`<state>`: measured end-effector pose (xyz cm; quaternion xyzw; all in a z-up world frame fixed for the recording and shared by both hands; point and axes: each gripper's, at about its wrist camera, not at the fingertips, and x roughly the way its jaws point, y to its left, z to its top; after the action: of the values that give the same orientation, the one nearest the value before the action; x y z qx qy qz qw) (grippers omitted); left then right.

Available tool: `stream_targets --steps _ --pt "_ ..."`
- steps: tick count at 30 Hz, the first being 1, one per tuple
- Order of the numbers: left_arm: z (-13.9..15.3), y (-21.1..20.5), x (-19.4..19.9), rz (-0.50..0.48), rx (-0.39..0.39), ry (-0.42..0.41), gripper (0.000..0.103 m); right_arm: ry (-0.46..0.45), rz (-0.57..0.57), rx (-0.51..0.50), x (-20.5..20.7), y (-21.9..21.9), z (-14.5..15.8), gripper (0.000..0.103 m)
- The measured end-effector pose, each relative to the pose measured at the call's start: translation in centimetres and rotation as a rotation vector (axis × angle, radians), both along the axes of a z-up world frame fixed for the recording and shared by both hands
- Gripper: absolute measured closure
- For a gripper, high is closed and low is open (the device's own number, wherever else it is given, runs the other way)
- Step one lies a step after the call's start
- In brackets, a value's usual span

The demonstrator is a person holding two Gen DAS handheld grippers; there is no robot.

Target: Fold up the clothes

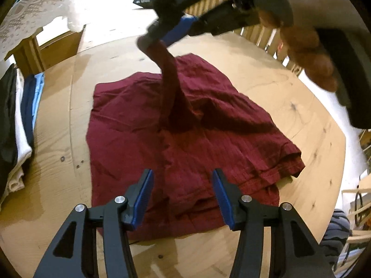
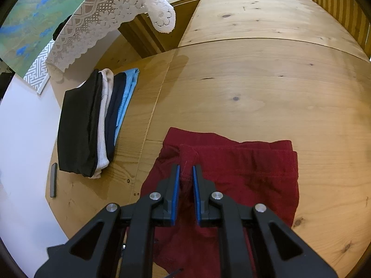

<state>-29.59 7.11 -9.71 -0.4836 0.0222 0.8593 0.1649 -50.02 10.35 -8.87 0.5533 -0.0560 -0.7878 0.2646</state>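
One dark red garment (image 1: 176, 139) lies on your wooden table (image 1: 289, 106). Your right gripper (image 2: 185, 173) is clenched on a raised strip of it; your left gripper (image 1: 183, 190) hangs released above it. Only the right view shows all four folded clothes (image 2: 92, 120); the left view cuts them off.

A lived-in home room. A lace cloth (image 2: 116, 11) drapes a wooden stand beside the plank desk (image 2: 255, 81), a painting (image 2: 34, 18) leans on the white wall, slatted wooden chairs (image 1: 266, 37) stand at the far side, and folded clothes (image 2: 92, 120) are stacked by a maroon garment (image 1: 174, 139).
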Motion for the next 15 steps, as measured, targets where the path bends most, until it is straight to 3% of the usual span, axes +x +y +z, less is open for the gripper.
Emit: stream_targets --steps 5,6,9,13,15 --pt "-0.6 0.5 -0.6 -0.011 -0.034 -0.024 0.055 -0.004 0.010 -0.008 0.2 0.1 -0.2 0.092" --pt "-0.7 0.6 -0.7 -0.015 -0.044 -0.026 0.059 -0.006 0.012 -0.010 0.2 0.1 -0.3 0.092" --pt "-1.3 0.8 -0.7 -0.025 -0.067 -0.030 0.083 -0.011 0.012 -0.014 0.2 0.2 -0.6 0.092" --pt "-1.2 0.6 -0.5 -0.039 -0.057 -0.011 0.099 -0.015 0.009 -0.013 0.1 0.4 -1.2 0.092" --pt "-0.9 0.3 -0.4 -0.042 -0.039 -0.001 0.099 -0.016 0.003 -0.018 0.0 0.6 -1.3 0.092"
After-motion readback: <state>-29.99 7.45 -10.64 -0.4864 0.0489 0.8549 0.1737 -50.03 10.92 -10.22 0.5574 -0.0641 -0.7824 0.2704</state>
